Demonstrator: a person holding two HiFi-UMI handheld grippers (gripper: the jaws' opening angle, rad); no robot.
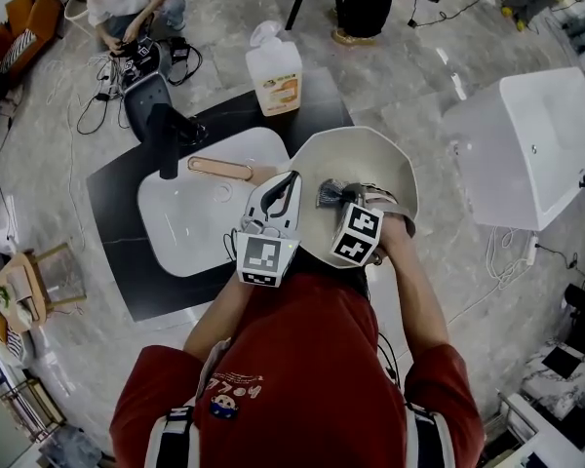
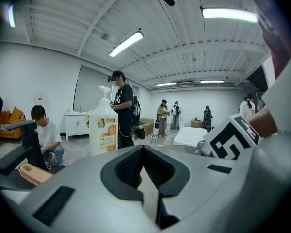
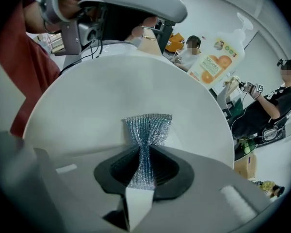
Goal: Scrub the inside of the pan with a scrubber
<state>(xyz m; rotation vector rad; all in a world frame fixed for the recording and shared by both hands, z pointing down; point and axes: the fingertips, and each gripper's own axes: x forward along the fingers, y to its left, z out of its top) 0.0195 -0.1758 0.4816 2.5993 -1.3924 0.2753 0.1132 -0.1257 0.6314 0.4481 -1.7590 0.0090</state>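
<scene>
My left claw (image 2: 144, 153) clamped on the pan (image 3: 111, 96), my right claw (image 3: 144, 155) pinching the scrubber (image 3: 148, 129) against its inside, I judge I'm mid-scrub; next come firm sweeping strokes.

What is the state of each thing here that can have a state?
pan: tilted up, inside facing the scrubber.
scrubber: pinched at its middle.
right gripper: shut on scrubber.
left gripper: shut on pan handle.
soap bottle: upright.

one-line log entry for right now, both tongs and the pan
left tongs: shut on pan | right tongs: shut on scrubber | scrubber: against pan's inside
</scene>
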